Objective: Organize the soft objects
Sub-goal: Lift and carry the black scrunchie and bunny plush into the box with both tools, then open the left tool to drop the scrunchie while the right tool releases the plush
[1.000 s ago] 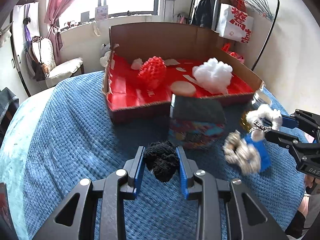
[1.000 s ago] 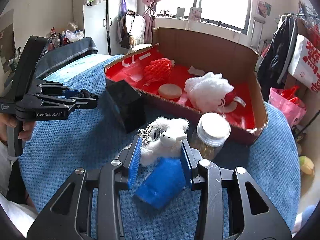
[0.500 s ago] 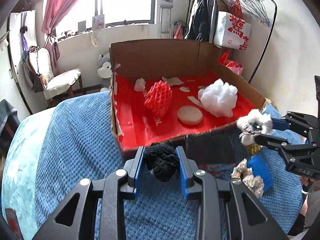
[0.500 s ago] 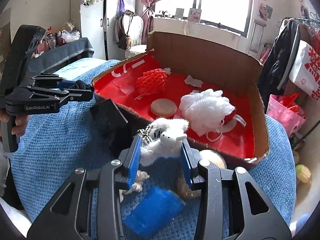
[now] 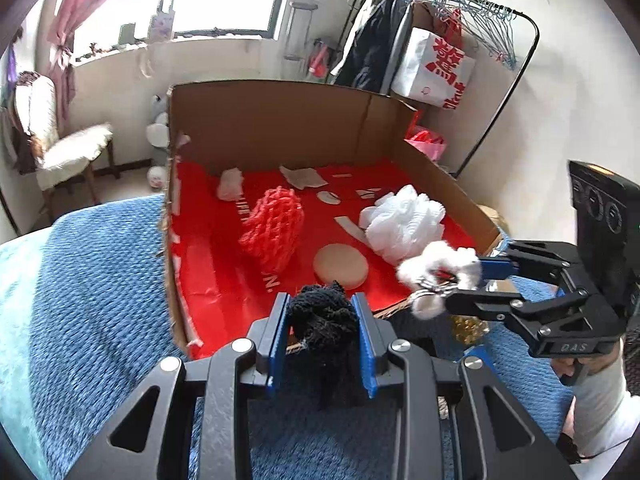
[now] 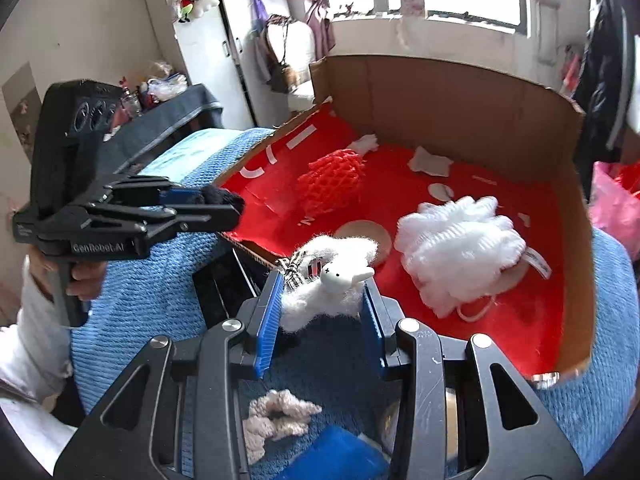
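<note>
My left gripper (image 5: 322, 320) is shut on a black fuzzy ball (image 5: 322, 322) and holds it just above the near wall of the cardboard box (image 5: 280, 128) with a red lining. My right gripper (image 6: 322, 294) is shut on a white fluffy sheep toy (image 6: 332, 284) with a key ring, also over the box's near edge; it shows in the left wrist view (image 5: 440, 268). Inside the box lie a red net ball (image 5: 274, 226), a white bath pouf (image 5: 404, 222) and a round tan pad (image 5: 340, 266).
A blue knitted blanket (image 5: 88, 280) covers the surface. A black box (image 6: 224, 284) stands before the carton. A beige scrunchie (image 6: 276, 420), a blue object (image 6: 340, 454) and a jar (image 5: 468, 326) lie under the right gripper. A clothes rack (image 5: 460, 40) stands behind.
Both grippers have risen and moved forward with their loads, from over the blanket to the box's near edge. The black box, scrunchie and blue object have dropped low or out of view.
</note>
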A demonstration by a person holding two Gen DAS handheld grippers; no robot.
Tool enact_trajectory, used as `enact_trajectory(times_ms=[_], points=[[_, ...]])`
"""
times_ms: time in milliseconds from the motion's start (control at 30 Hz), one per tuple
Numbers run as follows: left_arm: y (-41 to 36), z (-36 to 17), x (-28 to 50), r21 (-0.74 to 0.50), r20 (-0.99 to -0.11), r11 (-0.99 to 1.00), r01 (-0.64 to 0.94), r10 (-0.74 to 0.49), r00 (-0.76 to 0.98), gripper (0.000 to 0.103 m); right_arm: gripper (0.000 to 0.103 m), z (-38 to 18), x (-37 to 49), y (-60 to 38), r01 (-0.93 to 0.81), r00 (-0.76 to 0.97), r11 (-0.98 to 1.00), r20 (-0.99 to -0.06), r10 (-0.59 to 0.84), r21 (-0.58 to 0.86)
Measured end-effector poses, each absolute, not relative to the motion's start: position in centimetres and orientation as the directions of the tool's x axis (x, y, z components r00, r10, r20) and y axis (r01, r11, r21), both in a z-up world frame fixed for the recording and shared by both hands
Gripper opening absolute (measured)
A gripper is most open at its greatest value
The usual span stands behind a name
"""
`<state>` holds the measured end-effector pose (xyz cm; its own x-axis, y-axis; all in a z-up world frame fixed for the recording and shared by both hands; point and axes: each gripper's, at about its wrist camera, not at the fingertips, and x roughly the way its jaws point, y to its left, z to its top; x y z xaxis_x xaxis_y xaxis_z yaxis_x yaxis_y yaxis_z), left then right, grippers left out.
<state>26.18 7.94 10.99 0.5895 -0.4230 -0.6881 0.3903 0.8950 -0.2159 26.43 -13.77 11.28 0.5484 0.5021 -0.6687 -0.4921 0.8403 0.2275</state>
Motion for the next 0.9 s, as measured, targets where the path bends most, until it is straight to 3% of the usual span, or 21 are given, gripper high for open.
enact_trajectory(times_ms=[333,900], points=[[6.9,9.6,31.2,-0.259,-0.77,0.861,0.438,-0.458,0.445,0.032,0.036,11.6,33.9,-13.3,-0.522,0.44,0.823,-0.755,0.485,0.224],[4.8,6.2,35.6,-0.153,-0.872,0.885,0.44,-0.331,0.362,0.033,0.036,7.8,42.3,-9.3,-0.612,0.29,0.789,-0.917,0.273,0.041]])
